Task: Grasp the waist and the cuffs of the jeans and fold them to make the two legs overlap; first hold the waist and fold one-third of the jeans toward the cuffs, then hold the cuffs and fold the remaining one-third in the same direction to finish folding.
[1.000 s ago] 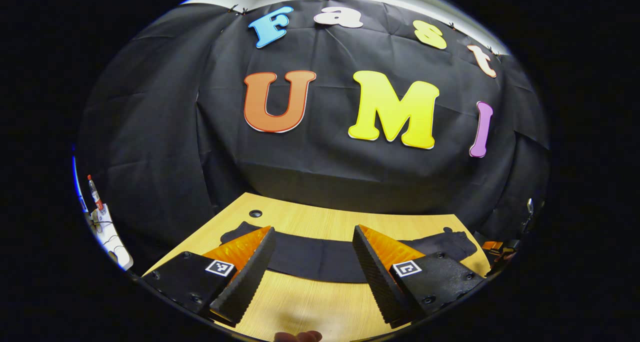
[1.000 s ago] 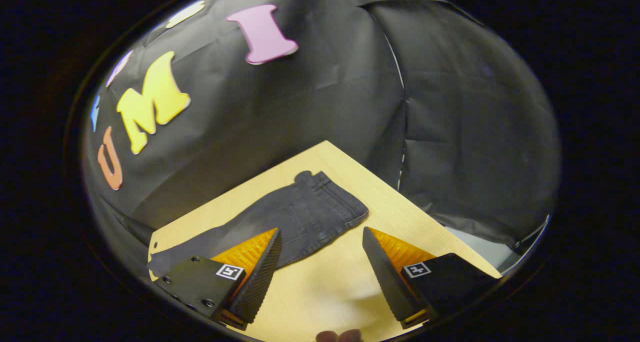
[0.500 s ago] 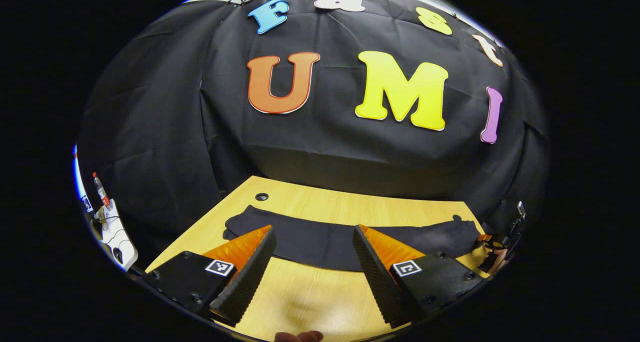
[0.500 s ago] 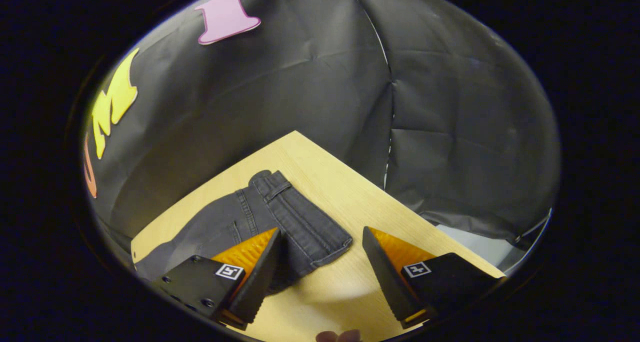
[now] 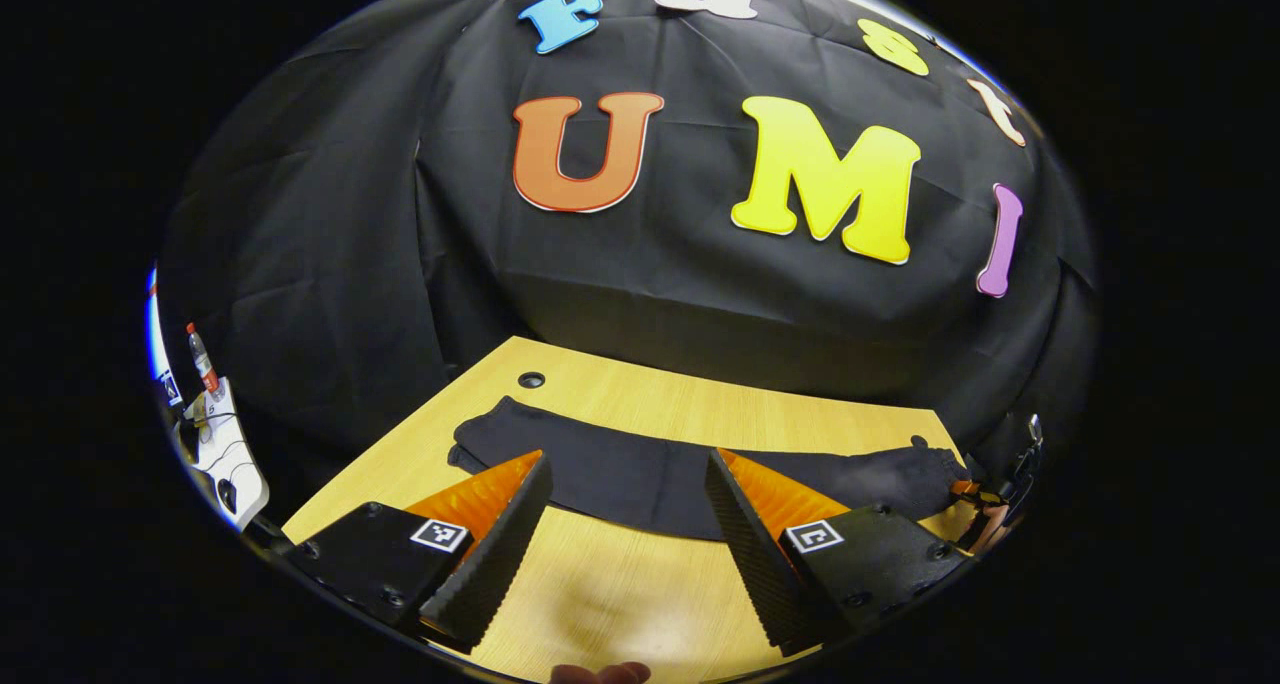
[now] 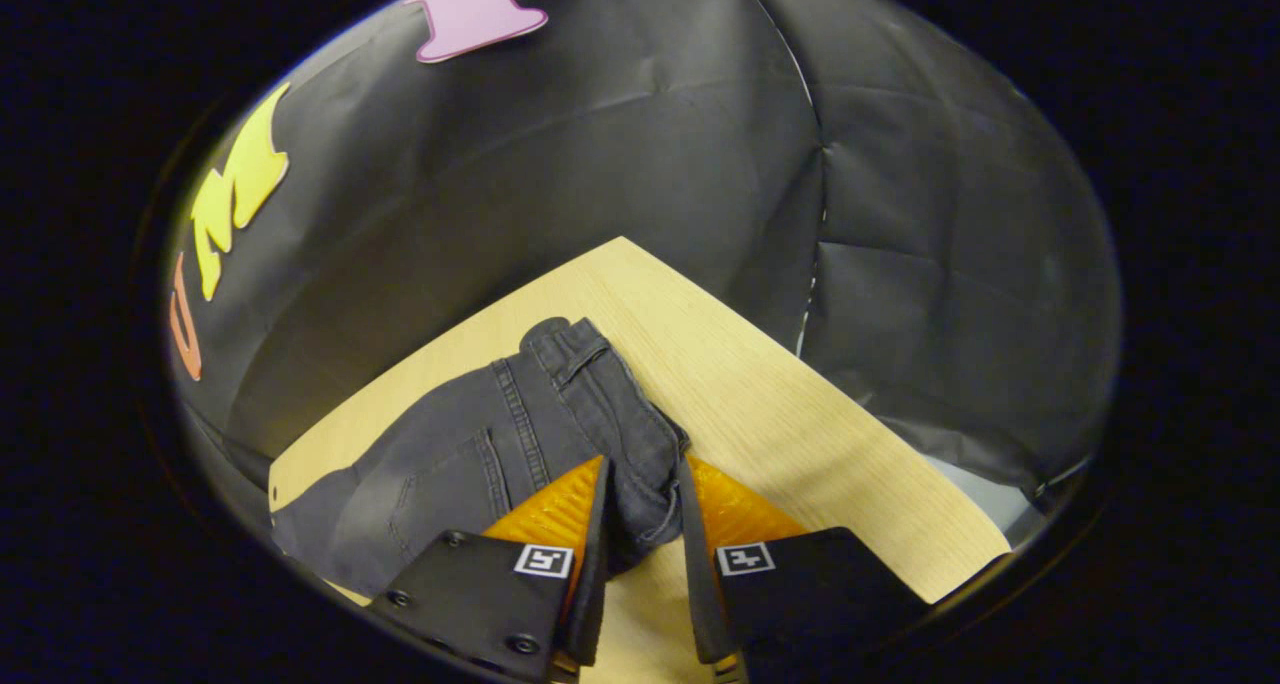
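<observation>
Jeans lengthwise across table, waist in closed right gripper fingers; left gripper fingers wide apart, empty.

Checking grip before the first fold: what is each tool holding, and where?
The right tool pinches the jeans at the waistband's near corner. The left tool is open, holding nothing.

Jeans waist corner behind fingers

Left gripper hangs over the table with its jaws spread wide, nothing between them, tips pointing forward and slightly down. Right gripper has both fingers squeezed in on the jeans at the waistband corner, fabric bunched between them.
</observation>
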`<state>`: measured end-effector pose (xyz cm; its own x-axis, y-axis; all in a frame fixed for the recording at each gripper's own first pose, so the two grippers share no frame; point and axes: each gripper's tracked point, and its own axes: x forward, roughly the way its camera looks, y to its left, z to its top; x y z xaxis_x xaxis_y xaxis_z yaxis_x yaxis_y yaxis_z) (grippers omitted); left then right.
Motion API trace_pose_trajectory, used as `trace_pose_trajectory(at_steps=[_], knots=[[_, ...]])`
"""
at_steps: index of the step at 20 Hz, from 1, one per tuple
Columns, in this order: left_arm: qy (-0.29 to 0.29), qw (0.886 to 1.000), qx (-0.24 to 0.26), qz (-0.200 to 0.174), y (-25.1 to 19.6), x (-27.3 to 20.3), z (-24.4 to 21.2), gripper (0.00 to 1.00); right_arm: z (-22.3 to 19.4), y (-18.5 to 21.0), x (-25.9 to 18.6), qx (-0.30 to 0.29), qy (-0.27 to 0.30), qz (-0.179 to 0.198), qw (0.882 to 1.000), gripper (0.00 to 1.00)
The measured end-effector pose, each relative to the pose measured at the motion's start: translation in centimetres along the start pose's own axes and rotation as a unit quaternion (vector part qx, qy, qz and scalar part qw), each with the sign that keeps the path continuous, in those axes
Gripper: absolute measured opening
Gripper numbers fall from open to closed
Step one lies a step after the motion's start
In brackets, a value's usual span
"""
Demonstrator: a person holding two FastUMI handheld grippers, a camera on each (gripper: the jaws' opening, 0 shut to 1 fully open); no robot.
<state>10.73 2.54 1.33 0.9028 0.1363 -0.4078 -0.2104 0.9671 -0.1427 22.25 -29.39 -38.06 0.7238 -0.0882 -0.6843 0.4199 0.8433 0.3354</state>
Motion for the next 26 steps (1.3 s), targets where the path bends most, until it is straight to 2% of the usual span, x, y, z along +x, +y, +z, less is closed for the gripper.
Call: trace_pose_trajectory(at_steps=[3,4,5,7,8,10,11,12,15,16,17,19,23,24,26], knots=[[-0.003,1.0,-0.008,0.01,1.4,0.3,0.1,0.99,0.3,0.3,-0.9,-0.021,0.004,-0.012,1.0,0.19],[-0.005,1.0,-0.01,0.014,2.0,0.3,0.1,0.99,1.2,0.5,-1.5,-0.01,-0.001,-0.01,1.0,0.19],[-0.009,1.0,-0.013,0.017,2.5,0.3,0.2,0.99,1.6,1.1,-2.0,0.001,-0.002,-0.007,1.0,0.04],[-0.015,0.999,-0.023,0.026,3.9,0.1,0.3,0.99,2.7,2.1,-3.9,0.017,-0.009,0.001,1.0,0.07],[-0.019,0.999,-0.027,0.028,4.5,-0.1,0.5,0.99,3.2,2.8,-5.0,0.015,-0.014,0.004,1.0,0.03],[-0.029,0.999,-0.032,0.029,5.8,-0.6,0.6,0.99,4.0,4.6,-7.5,-0.003,-0.028,0.008,1.0,0.02],[-0.035,0.998,-0.035,0.03,6.4,-0.8,0.8,0.99,4.5,6.2,-9.1,-0.016,-0.038,0.012,0.999,0.07],[-0.045,0.998,-0.036,0.034,7.3,-0.8,1.1,0.99,5.0,7.9,-10.5,-0.028,-0.048,0.016,0.998,0.02],[-0.07,0.996,-0.039,0.044,10.4,-1.1,2.0,0.99,6.7,14.9,-14.6,-0.062,-0.082,0.043,0.994,0.02],[-0.074,0.995,-0.044,0.048,11.4,-1.3,2.0,0.99,7.4,17.5,-16.0,-0.078,-0.094,0.056,0.991,0.07],[-0.077,0.994,-0.051,0.05,12.5,-1.6,1.9,0.99,7.1,20.7,-17.2,-0.093,-0.102,0.073,0.988,0.02],[-0.085,0.993,-0.07,0.046,14.0,-2.0,2.0,0.99,6.1,26.8,-19.2,-0.118,-0.11,0.107,0.981,0.07],[-0.083,0.991,-0.083,0.069,19.2,-2.3,0.4,0.99,1.2,36.9,-21.2,-0.167,-0.109,0.155,0.968,0.07],[-0.082,0.99,-0.089,0.073,20.3,-2.6,0.2,0.99,-0.1,39.0,-21.2,-0.181,-0.104,0.162,0.964,0.1],[-0.084,0.988,-0.098,0.086,22.3,-3.1,-0.3,0.99,-4.0,43.0,-20.7,-0.21,-0.092,0.18,0.957,0.07]])
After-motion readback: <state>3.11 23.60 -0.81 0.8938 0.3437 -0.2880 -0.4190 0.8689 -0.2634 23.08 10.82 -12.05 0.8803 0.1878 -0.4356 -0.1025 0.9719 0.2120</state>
